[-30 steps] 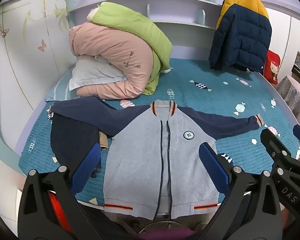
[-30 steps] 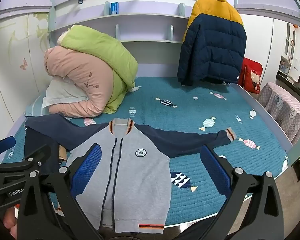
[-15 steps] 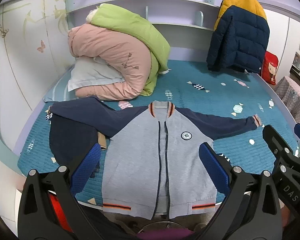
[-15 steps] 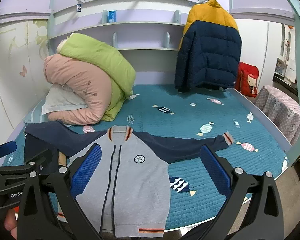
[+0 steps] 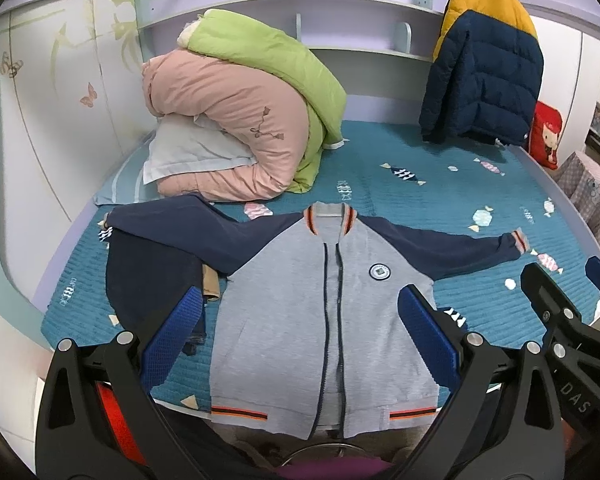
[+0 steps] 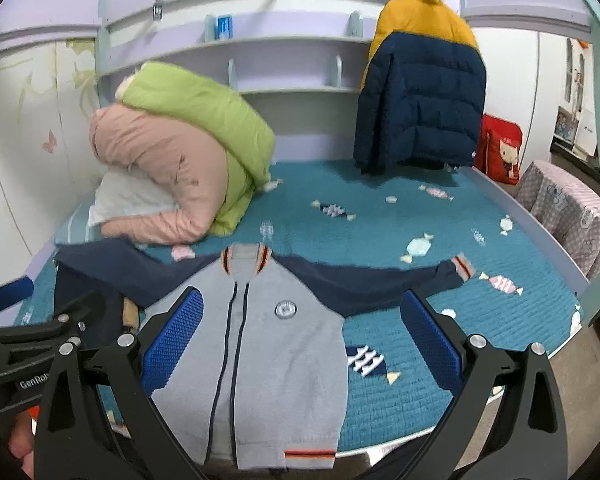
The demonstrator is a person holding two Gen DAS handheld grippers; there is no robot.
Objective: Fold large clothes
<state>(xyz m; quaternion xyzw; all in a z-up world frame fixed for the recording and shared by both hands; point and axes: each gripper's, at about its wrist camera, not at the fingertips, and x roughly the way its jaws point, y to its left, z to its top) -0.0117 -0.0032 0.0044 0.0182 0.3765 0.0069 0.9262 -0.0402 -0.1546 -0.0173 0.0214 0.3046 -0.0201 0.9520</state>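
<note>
A grey zip jacket (image 5: 300, 320) (image 6: 267, 352) with navy sleeves lies flat, front up, on the teal bed, both sleeves spread sideways and its hem at the near edge. A dark navy garment (image 5: 147, 276) lies under its left sleeve. My left gripper (image 5: 300, 336) hangs open above the jacket's lower body, holding nothing. My right gripper (image 6: 300, 336) is open too, held above the jacket's right side and empty. In the left wrist view the right gripper shows at the right edge; in the right wrist view the left gripper shows at the left edge.
Rolled pink and green quilts (image 5: 235, 112) and a white pillow (image 5: 191, 156) fill the bed's back left. A navy and yellow puffer jacket (image 5: 484, 76) hangs at the back right, by a red cushion (image 5: 546, 140). Teal bedspread (image 6: 440, 208) lies bare behind the jacket. A checked cloth (image 6: 568, 208) drapes beside the bed.
Both grippers have tilted up and drawn back slightly, so the jacket sits lower in each view. The jacket has not moved. The right wrist view is slightly blurred.
</note>
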